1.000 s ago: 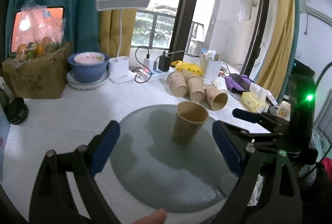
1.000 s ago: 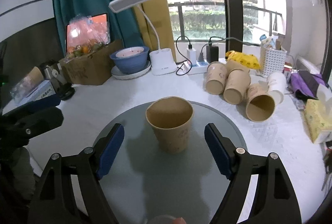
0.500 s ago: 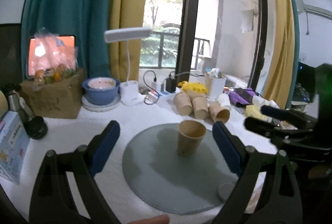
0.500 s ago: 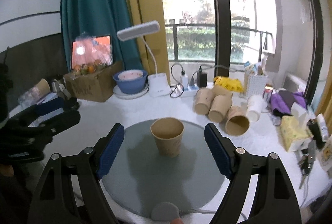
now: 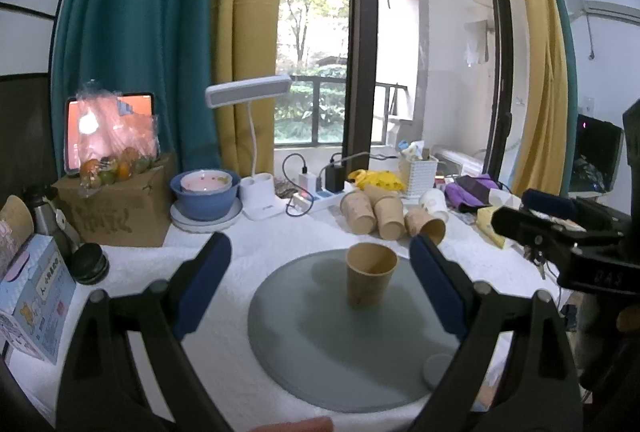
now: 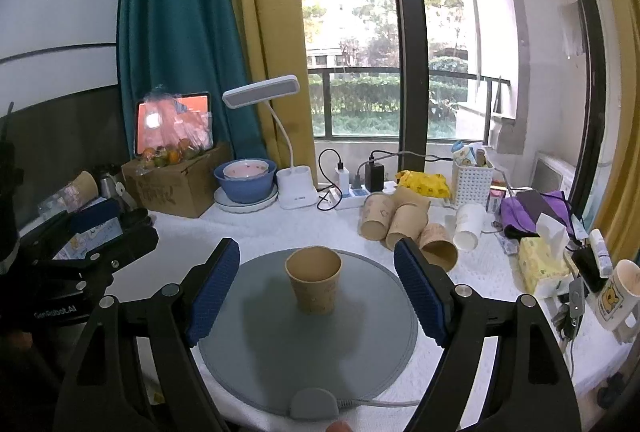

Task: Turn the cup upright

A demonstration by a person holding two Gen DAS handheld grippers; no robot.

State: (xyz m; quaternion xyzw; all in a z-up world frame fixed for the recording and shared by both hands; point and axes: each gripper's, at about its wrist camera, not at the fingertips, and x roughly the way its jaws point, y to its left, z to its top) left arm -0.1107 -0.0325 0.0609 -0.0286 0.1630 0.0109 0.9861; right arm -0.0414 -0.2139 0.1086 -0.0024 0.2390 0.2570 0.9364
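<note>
Upright brown paper cup [image 5: 370, 279] is standing mouth-up on the round grey mat [image 5: 320, 352], near its far middle. I am holding my left gripper [image 5: 320, 282] with its jaws spread wide, blue pads on either side of the cup and clear of it, gripping nothing. My right gripper [image 6: 316, 286] is likewise hanging spread and empty, framing the cup [image 6: 314, 284] without touching it. Behind the mat [image 6: 280, 352], four spare cups [image 6: 400, 224] are lying on their sides on the white table cover.

Left gripper [image 5: 320, 264] and right gripper [image 6: 318, 270] both gape wide, empty, apparently held level side by side
</note>
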